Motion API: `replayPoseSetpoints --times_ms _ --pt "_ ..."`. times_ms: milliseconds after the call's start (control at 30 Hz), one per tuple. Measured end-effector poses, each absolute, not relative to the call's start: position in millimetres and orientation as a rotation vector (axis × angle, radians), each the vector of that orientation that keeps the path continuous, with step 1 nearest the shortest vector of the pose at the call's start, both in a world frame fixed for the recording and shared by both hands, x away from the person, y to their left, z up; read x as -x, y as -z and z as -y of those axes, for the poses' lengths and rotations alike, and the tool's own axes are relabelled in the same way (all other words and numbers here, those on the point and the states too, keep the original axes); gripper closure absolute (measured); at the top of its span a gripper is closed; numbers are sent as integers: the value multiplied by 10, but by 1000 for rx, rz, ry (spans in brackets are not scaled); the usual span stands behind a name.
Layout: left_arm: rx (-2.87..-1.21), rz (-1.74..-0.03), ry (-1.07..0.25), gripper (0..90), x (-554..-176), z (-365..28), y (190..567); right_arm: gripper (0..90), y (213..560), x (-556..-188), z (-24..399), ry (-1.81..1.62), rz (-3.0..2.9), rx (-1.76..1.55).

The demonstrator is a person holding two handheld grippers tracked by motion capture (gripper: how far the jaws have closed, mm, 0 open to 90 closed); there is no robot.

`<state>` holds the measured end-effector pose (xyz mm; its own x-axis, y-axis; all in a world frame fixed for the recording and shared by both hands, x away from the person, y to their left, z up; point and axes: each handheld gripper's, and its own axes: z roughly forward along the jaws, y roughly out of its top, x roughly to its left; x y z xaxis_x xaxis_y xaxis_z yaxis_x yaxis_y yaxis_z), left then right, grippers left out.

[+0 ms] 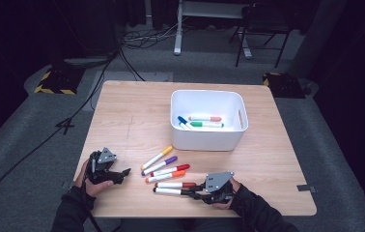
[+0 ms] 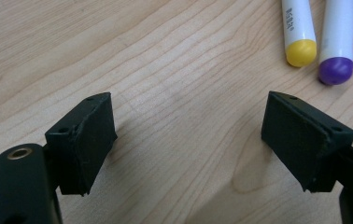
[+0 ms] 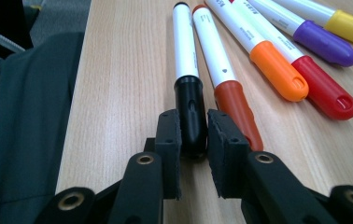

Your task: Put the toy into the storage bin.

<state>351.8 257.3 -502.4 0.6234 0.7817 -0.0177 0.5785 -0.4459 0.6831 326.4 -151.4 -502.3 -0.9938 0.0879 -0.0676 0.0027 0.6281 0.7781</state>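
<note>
Right tongs (image 3: pixel 193 135) grip the black-capped marker (image 3: pixel 186 79) by its cap at the near edge of the counter (image 1: pixel 132 111). Its long axis runs leftward, straight away from the tongs, with the brown-capped marker (image 3: pixel 223 79) just beside it. Left tongs (image 2: pixel 188 140) hang open over bare wood to the left; the white bin (image 1: pixel 208 140) sits farther back.

A light wooden table (image 1: pixel 127 111) carries everything. A white bin (image 1: pixel 208 140) stands on its far right part. On the near half six markers lie flat in a loose fan — yellow-capped marker (image 1: pixel 157 157), purple (image 1: pixel 160 165), red (image 1: pixel 170 170), orange (image 1: pixel 165 176), brown (image 1: pixel 175 184) and black-capped marker (image 1: pixel 171 191) nearest the front edge.
</note>
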Motion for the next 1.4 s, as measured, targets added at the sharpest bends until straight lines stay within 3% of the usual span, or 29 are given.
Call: replayPoseSetpoints --times_ms 1400 --pt "-2180 -1065 -392 160 -3526 -2566 5027 750 4625 -3335 1897 -1479 -2592 -147"
